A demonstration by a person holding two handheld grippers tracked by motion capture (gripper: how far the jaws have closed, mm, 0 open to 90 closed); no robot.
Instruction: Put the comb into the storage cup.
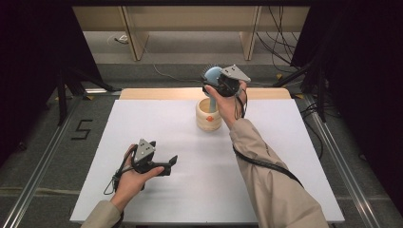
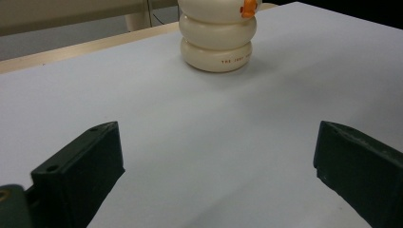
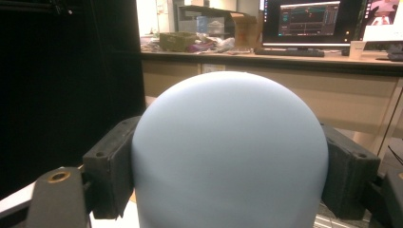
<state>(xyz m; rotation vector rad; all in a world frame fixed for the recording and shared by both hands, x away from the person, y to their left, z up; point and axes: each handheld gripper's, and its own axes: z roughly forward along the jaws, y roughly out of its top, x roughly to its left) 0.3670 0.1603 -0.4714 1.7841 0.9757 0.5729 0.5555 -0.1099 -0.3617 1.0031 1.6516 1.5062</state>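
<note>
A pale blue brush point(image 1: 212, 74) with dark bristles round its head stands with its handle down inside a cream ribbed holder point(image 1: 205, 124) at the back middle of the white tabletop point(image 1: 142, 123). My right gripper point(image 1: 210, 86) is shut on the brush's head above the holder. In the right gripper view the brush's rounded blue back point(image 3: 228, 142) sits pressed between both jaws of my right gripper point(image 3: 228, 161). My left gripper point(image 1: 170, 165) rests low at the front left, open with nothing in it. The left gripper view has its jaws point(image 2: 218, 166) wide apart and the holder point(image 2: 216, 42) ahead.
A wooden strip point(image 1: 157, 93) borders the tabletop's far edge. Black stands and cables point(image 1: 285, 52) crowd the floor at the back right, and a "5" mark point(image 1: 81, 129) lies on the floor at left. A desk with a monitor point(image 3: 309, 21) stands beyond.
</note>
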